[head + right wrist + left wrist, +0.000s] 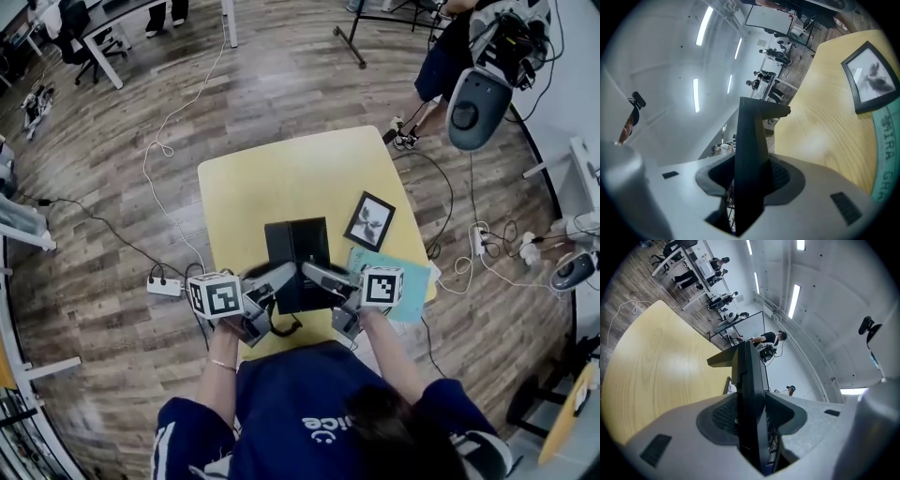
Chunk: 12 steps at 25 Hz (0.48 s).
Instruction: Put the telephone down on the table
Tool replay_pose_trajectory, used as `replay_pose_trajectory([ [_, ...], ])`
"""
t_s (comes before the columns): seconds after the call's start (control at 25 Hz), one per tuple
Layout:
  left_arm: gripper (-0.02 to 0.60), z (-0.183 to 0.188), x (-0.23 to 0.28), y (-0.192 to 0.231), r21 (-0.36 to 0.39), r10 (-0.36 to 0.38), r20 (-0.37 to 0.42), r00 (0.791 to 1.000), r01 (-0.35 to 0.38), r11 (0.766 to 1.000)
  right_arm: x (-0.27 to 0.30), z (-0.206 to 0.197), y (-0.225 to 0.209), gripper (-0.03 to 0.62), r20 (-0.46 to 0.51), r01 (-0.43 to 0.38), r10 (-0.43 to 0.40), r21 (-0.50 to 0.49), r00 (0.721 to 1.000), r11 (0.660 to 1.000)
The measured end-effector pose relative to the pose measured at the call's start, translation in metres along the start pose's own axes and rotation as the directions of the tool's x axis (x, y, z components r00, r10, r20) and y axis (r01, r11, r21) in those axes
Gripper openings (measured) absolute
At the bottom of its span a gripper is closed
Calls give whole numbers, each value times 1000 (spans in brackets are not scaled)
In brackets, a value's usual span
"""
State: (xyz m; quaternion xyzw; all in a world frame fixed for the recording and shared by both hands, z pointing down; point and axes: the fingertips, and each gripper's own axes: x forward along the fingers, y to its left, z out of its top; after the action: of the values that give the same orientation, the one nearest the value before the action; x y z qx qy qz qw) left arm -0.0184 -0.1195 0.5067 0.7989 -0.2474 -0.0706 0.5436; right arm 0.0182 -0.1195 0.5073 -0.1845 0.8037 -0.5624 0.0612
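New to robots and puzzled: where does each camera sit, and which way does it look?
Head view: on the person's head, looking steeply down at table, telephone, left hand-held gripper, right hand-held gripper; forearms show.
Left gripper view: on the left hand-held gripper, looking along its jaws, shut on the telephone.
Right gripper view: same from the right hand-held gripper; picture frame alongside.
All share telephone and table.

- A pale yellow table (pixel 281 178) with rounded corners stands on a wooden floor (pixel 103 216).
- A black picture frame (pixel 369 221) lies flat near the tabletop's right edge.
- A teal booklet (pixel 418 292) lies at the near right corner, just beside the picture frame.
- A white power strip (pixel 164 286) lies on the floor off the near left corner.
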Motion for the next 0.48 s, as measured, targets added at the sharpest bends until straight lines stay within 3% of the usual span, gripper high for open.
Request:
replay_pose_trajectory([
  [0.48, 175, 35, 36, 33, -6, 37, 4, 999, -37, 999, 18, 40, -40, 178, -16, -4, 5, 24, 1000, 1000],
])
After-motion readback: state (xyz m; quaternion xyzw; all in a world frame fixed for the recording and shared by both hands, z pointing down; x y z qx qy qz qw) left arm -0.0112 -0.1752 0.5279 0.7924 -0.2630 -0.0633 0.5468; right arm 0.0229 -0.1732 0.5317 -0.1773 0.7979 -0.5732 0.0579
